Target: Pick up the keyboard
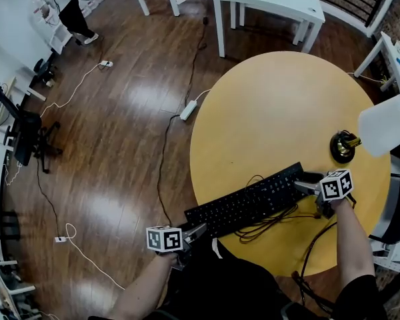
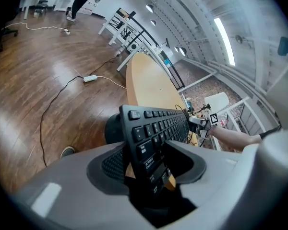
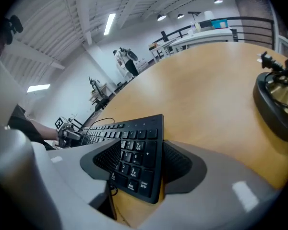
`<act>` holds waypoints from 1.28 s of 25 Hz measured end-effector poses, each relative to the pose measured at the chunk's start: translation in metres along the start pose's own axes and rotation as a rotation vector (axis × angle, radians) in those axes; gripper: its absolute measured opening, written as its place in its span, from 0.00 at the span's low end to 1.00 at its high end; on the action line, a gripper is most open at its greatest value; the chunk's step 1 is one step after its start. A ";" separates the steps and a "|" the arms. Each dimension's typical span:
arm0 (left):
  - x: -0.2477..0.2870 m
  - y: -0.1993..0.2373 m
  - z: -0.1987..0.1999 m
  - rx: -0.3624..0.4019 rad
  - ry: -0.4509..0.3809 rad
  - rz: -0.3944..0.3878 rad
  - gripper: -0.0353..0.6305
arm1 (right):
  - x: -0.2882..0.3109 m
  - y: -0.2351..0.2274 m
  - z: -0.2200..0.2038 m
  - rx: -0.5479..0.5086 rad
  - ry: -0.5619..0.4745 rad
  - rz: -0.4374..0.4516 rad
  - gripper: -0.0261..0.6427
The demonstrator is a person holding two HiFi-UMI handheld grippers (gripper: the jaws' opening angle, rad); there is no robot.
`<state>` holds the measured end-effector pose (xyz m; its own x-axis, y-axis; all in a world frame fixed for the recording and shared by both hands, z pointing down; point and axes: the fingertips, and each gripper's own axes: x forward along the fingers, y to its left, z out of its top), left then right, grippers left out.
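Head view: left gripper [image 1: 196, 231], jaws closing, straddles the keyboard [image 1: 250, 202], hiding its end; right gripper [image 1: 306, 187] clamps it.

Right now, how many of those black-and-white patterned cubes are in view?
2. One cube rides the left gripper, its jaws closing around the keyboard's near-left end; the other rides the right gripper at the keyboard's right end.

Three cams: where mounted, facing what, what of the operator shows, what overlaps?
Head view: person's head, looking down at table and keyboard; both forearms, left gripper, right gripper.
Left gripper view: on left gripper, along keyboard toward right gripper; own jaws closing round its end.
Right gripper view: on right gripper, looking back along keyboard; own jaws grip the number-pad end.
Shared: gripper views face each other; each shows the other gripper.
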<state>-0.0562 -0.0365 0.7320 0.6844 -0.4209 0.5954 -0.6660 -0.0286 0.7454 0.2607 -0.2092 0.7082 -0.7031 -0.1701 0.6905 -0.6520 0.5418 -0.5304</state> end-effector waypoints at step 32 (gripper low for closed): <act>0.005 0.002 0.004 0.019 0.057 -0.070 0.35 | -0.004 -0.010 -0.001 0.126 0.037 0.116 0.30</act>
<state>-0.0549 -0.0419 0.7351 0.7449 -0.3651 0.5584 -0.6209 -0.0733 0.7804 0.2705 -0.2127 0.7112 -0.7664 -0.0808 0.6372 -0.5990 0.4480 -0.6637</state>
